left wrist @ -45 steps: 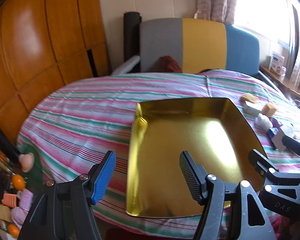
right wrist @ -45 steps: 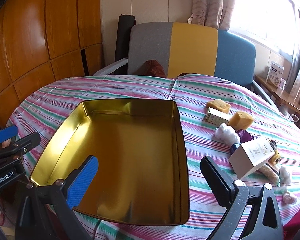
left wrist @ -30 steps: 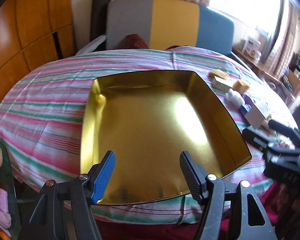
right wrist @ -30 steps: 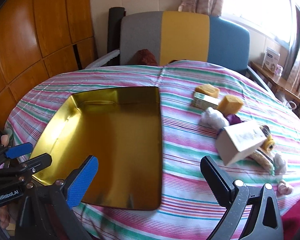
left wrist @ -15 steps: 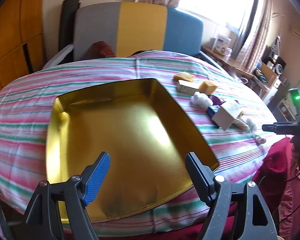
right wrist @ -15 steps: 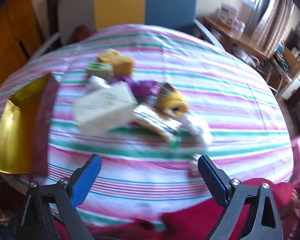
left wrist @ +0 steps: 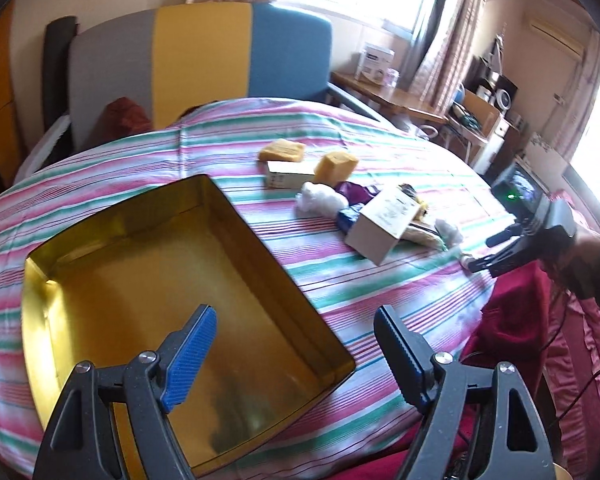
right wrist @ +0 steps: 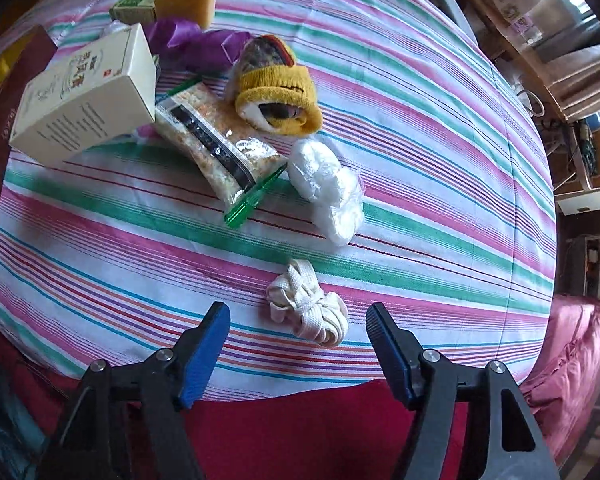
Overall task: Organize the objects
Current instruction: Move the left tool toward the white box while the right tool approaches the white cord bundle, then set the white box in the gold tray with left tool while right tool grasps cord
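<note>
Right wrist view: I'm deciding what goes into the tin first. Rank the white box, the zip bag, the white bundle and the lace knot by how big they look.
1. white box
2. zip bag
3. white bundle
4. lace knot, smallest though nearest the camera

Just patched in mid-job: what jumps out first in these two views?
The big gold tin lies open on the striped tablecloth, right ahead of the open left tongs. To its right sits a huddle of clutter: a cream box, a yellow sock, a zip bag and a white wad. Nearest the open right tongs lies a bundle of white lace.
</note>
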Action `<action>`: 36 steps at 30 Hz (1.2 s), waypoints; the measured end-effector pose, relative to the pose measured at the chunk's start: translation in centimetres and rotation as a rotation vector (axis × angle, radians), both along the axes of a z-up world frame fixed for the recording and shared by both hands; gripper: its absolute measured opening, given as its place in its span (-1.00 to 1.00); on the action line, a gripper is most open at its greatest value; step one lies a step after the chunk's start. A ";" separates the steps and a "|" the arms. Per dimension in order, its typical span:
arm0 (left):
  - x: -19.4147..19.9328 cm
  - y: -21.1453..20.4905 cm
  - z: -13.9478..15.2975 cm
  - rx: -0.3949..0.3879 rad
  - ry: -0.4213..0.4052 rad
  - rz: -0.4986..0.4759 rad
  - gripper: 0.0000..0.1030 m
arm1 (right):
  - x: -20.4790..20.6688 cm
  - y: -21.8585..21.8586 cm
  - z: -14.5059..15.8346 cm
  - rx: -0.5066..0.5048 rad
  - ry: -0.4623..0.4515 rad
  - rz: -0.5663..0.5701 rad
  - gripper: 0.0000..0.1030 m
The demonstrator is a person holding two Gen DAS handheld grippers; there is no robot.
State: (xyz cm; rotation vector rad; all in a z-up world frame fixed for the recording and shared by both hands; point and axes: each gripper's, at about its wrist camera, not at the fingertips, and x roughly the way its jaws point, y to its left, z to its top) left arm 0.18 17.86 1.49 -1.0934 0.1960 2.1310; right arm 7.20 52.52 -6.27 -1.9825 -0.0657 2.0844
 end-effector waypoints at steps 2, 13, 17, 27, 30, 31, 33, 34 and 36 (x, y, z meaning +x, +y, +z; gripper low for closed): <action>-0.2 1.0 0.1 -0.005 -0.005 -0.026 0.60 | -0.2 0.0 -0.7 0.019 -0.030 0.017 0.27; -1.5 9.0 -0.6 -0.057 0.009 -0.247 0.60 | 0.6 0.2 -1.3 -0.009 0.017 0.011 -0.40; -2.4 13.1 -1.8 -0.136 0.042 -0.326 0.65 | 1.0 0.1 -0.9 -0.033 0.035 0.012 -0.40; -4.2 19.9 -4.1 -0.268 0.070 -0.434 0.76 | 1.9 -0.5 0.1 -0.075 0.080 0.011 -0.40; -4.3 21.3 -4.8 -0.291 0.068 -0.459 0.74 | 2.1 -0.7 0.3 -0.084 0.083 0.013 -0.40; -4.4 21.6 -5.2 -0.299 0.062 -0.462 0.64 | 2.2 -0.8 0.4 -0.084 0.084 0.013 -0.40; -4.7 22.1 -5.9 -0.298 0.033 -0.459 0.03 | 2.4 -1.1 0.6 -0.083 0.084 0.016 -0.40; -4.8 21.9 -6.0 -0.290 0.025 -0.441 0.00 | 2.5 -1.2 0.7 -0.083 0.086 0.015 -0.40; -4.4 20.9 -5.7 -0.247 0.011 -0.422 0.00 | 2.7 -1.4 1.0 -0.080 0.095 0.011 -0.40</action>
